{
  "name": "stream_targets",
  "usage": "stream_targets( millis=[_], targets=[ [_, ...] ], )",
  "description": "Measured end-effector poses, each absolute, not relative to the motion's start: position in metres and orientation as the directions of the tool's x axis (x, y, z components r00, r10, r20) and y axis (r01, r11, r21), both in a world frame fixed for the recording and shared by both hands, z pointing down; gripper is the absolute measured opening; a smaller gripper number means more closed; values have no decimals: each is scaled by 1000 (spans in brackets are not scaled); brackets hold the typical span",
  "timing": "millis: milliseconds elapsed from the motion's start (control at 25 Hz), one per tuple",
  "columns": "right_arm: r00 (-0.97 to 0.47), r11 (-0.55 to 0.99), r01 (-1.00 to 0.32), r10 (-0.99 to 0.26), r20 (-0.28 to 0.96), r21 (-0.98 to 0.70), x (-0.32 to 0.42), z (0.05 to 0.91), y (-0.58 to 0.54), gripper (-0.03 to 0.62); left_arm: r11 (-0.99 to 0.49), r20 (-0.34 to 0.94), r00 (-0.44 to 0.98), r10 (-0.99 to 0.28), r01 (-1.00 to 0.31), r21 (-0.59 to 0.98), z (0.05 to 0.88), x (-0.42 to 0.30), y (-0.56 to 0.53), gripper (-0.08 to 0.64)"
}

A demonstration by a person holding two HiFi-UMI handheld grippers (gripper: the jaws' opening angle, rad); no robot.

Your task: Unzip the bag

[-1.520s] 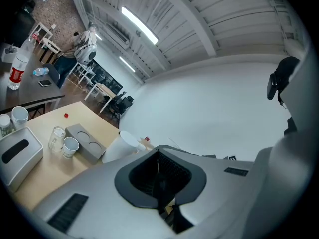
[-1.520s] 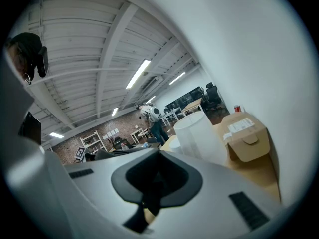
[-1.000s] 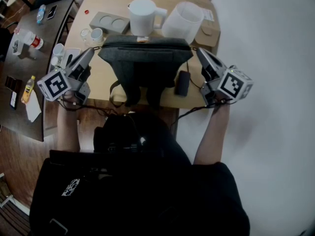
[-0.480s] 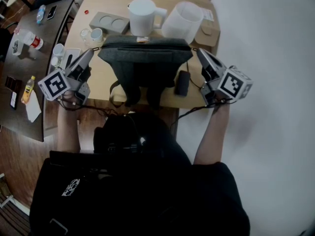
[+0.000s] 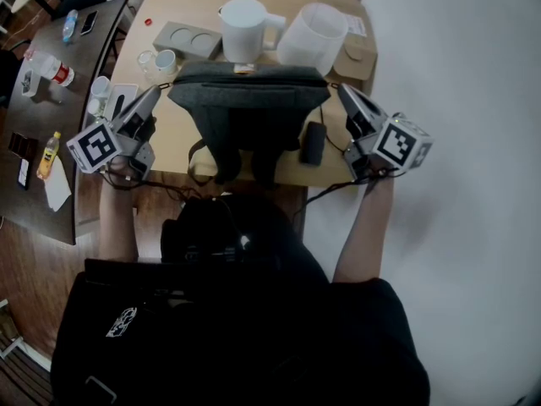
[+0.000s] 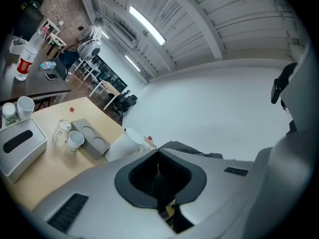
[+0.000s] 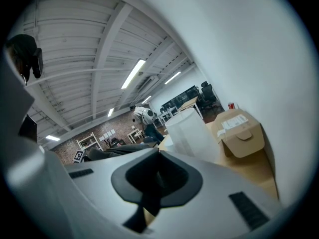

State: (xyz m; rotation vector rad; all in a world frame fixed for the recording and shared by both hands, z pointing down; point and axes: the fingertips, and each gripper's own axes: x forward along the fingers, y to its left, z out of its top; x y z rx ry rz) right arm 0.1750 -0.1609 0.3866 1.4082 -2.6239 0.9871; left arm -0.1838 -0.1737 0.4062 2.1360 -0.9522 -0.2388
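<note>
In the head view, the dark grey bag (image 5: pixel 249 108) lies in the middle of the wooden table (image 5: pixel 180 146), its straps hanging over the near edge. You hold the left gripper (image 5: pixel 155 91) just off the bag's left end and the right gripper (image 5: pixel 342 89) just off its right end; neither touches the bag. Behind the bag stand a white jug (image 5: pixel 247 28) and a clear tub (image 5: pixel 314 36).

In the left gripper view, the left gripper (image 6: pixel 158 151) has its jaws pressed together with nothing between them. The bag (image 6: pixel 192 148) shows just past the tips, with the white jug (image 6: pixel 122 144), a grey tray (image 6: pixel 89 137) and a paper cup (image 6: pixel 75 141) off to the left.

In the right gripper view, the right gripper (image 7: pixel 158 152) is likewise closed and empty. The bag (image 7: pixel 119 151) lies left of the tips, the clear tub (image 7: pixel 192 133) ahead, and a cardboard box (image 7: pixel 241 131) to the right.
</note>
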Motion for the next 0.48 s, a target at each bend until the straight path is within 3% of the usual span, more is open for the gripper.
stream_targets(
  millis=[480],
  targets=[
    [-589,372,-748,-753,292,-550,182,397,-162,12,-397,149,694,-704,-559,728,418,-187,-173,6]
  ],
)
